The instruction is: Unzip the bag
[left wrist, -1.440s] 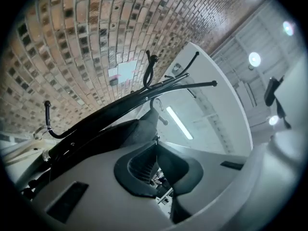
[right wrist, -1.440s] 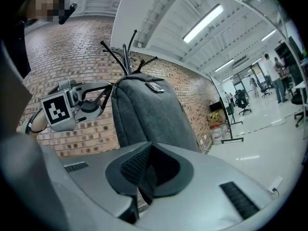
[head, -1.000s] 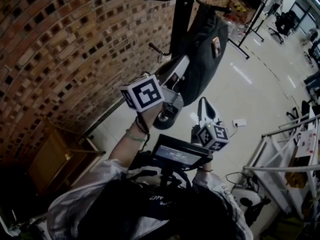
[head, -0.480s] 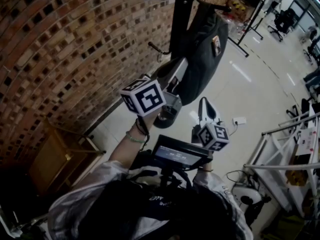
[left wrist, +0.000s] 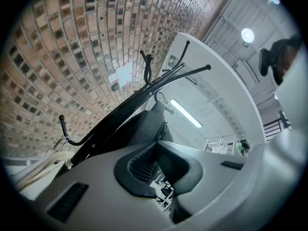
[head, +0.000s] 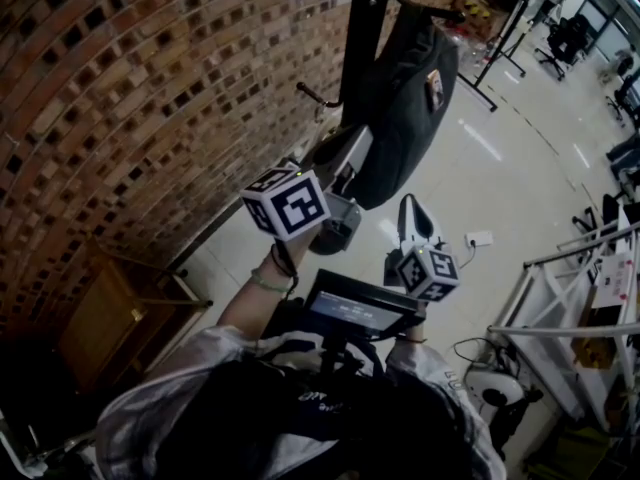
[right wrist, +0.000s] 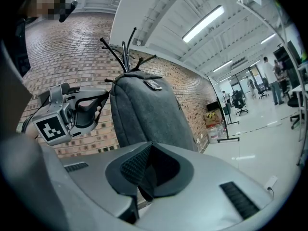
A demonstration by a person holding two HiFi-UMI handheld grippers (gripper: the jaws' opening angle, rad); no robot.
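The grey bag (right wrist: 149, 112) hangs on a black coat stand (head: 362, 28) and looks zipped, so the work seems only beginning. The left tongs (head: 358, 138) are closed at its edge; whether they pinch the zipper pull, I cannot tell. The right tongs (head: 407, 206) are closed on nothing, lower and apart from the bag. Behind stands a brick wall (head: 150, 88); below is a shiny pale floor (head: 480, 168).

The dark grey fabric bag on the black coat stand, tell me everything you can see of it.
The dark grey fabric bag looks like felt-textured cloth, tall with a rounded top, hanging upright from the black metal coat stand beside the red brick wall. A small patch sits near its top. The left gripper, jaws shut, meets its side edge; whether it pinches a zip pull cannot be told. No open zip shows.
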